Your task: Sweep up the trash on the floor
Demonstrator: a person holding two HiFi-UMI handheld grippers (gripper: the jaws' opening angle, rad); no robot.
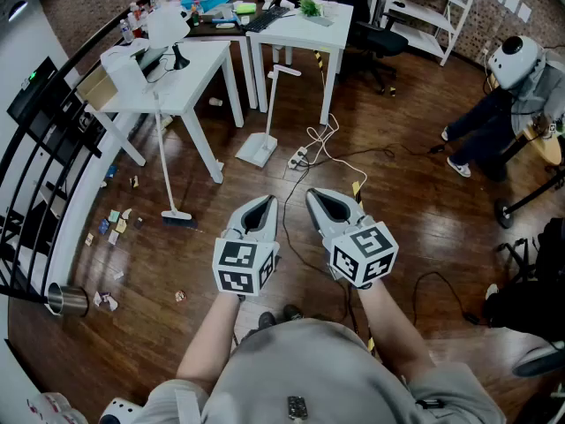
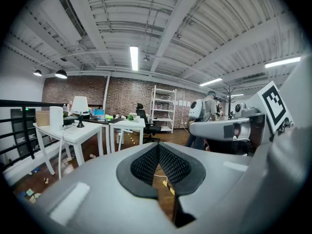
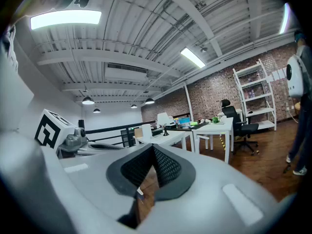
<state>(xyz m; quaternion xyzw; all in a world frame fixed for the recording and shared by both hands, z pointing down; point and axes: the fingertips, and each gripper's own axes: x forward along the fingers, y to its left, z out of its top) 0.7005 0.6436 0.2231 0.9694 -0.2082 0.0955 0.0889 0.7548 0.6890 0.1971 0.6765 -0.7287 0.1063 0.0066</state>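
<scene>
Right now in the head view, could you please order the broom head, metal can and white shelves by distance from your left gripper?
1. Broom head, just left of the left gripper.
2. Metal can, far left by the railing.
3. White shelves, back right.

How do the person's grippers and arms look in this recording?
The left gripper and right gripper are pale grey tapered shells with black ribbed pads, each carrying a white cube with black square markers. The person wears a short-sleeved grey shirt.

A glossy dark-brown wooden plank floor (image 1: 397,219) is reflecting light; white rectangular tables (image 1: 190,64) are standing before a red-brown brick wall (image 2: 122,94); long fluorescent ceiling tubes (image 2: 134,57) are glowing; a black metal railing (image 2: 19,103) is running along the left.
</scene>
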